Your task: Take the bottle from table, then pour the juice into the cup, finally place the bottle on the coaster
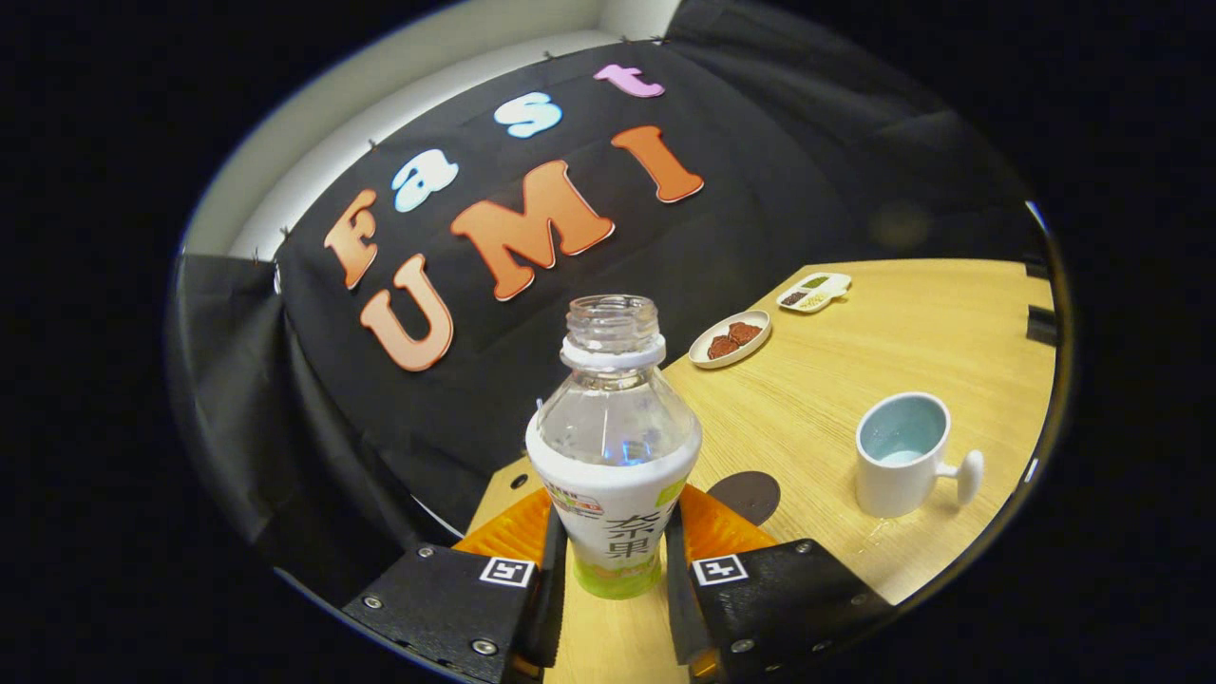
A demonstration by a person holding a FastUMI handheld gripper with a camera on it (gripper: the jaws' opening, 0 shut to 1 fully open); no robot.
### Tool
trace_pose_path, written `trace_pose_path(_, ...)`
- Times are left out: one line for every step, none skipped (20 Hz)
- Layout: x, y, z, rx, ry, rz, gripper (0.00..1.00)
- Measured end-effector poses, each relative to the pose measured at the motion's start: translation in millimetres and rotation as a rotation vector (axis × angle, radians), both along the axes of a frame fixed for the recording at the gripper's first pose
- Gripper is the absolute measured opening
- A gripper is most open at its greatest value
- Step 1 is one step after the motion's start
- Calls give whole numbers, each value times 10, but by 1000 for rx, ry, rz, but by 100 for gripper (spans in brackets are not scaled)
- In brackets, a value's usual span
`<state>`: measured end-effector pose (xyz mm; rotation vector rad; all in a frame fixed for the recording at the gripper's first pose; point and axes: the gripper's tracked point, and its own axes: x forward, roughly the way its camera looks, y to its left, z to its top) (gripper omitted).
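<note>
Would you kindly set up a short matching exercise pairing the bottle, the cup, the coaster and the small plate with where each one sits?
Things:
1. bottle
2. cup
3. coaster
4. small plate

Places:
A. far back on the table, holding reddish pieces
B. held between the fingers of the gripper
C. flat on the table just behind the bottle
D. standing off to the side, handle outward

Pairs: 1-B, 2-D, 3-C, 4-A

Fingers (616,570) clamp bottle (614,446); bare table (836,380) between it and cup (901,454); coaster (745,496) unobstructed.
</note>
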<state>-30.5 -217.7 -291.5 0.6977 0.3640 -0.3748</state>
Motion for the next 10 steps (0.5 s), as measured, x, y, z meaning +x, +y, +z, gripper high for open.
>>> trace_pose_path(20, -16, 12, 40, -20, -15, 46)
trace_pose_path(23, -46, 16, 79, -35, -32, 46)
trace_pose_path(32, -74, -5, 119, -50, -50, 46)
trace_pose_path(39, -95, -23, 155, -62, -70, 46)
trace_pose_path(39, -121, -31, 189, -76, -83, 46)
trace_pose_path(10, -136, -39, 220, -89, -97, 46)
trace_pose_path(-38, -151, -46, 245, -98, -108, 46)
trace_pose_path(-51, -181, -62, 266, -101, -122, 46)
trace_pose_path(-57, -221, -80, 281, -100, -134, 46)
trace_pose_path(-75, -258, -94, 294, -99, -148, 46)
